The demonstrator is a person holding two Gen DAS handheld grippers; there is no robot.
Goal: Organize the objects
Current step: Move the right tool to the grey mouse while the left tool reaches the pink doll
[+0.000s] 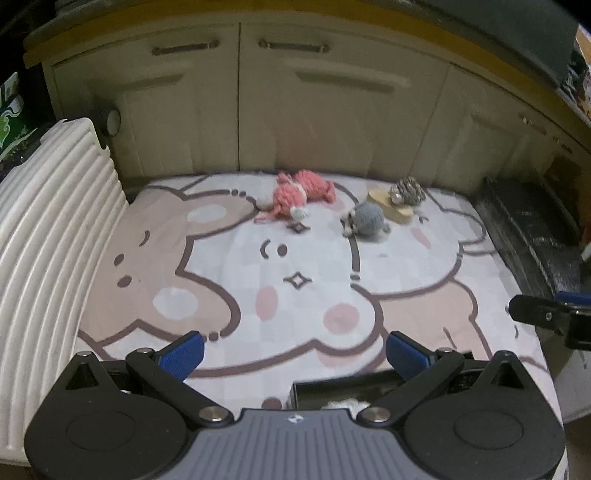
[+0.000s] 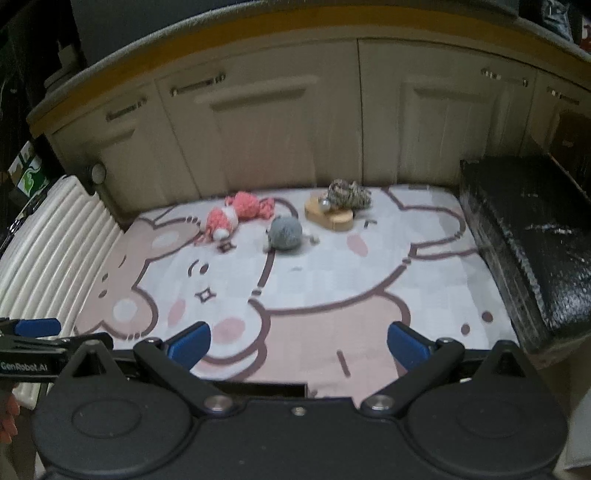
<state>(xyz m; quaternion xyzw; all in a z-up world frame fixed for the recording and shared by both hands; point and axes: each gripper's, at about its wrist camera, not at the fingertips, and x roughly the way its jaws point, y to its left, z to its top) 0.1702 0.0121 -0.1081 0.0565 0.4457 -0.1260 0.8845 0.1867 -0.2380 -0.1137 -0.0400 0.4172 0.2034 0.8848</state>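
Both tools, left tool [image 1: 294, 350] and right tool [image 2: 299, 345], are held spread and empty, presumably poised for the toys (pink knitted toy [image 1: 301, 194] nearest the left).

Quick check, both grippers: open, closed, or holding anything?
Left gripper: open, holding nothing.
Right gripper: open, holding nothing.

Dim indoor light, soft motion blur throughout, strong fisheye bending at edges, dark corners, faint shadows

Cream cabinet doors [image 2: 280, 122] with metal handles, yellow-edged worktop [image 1: 122, 26]; cartoon-print mat [image 1: 295, 280]; ribbed white suitcase [image 1: 48, 229]; black box [image 2: 535, 236]; dim light.
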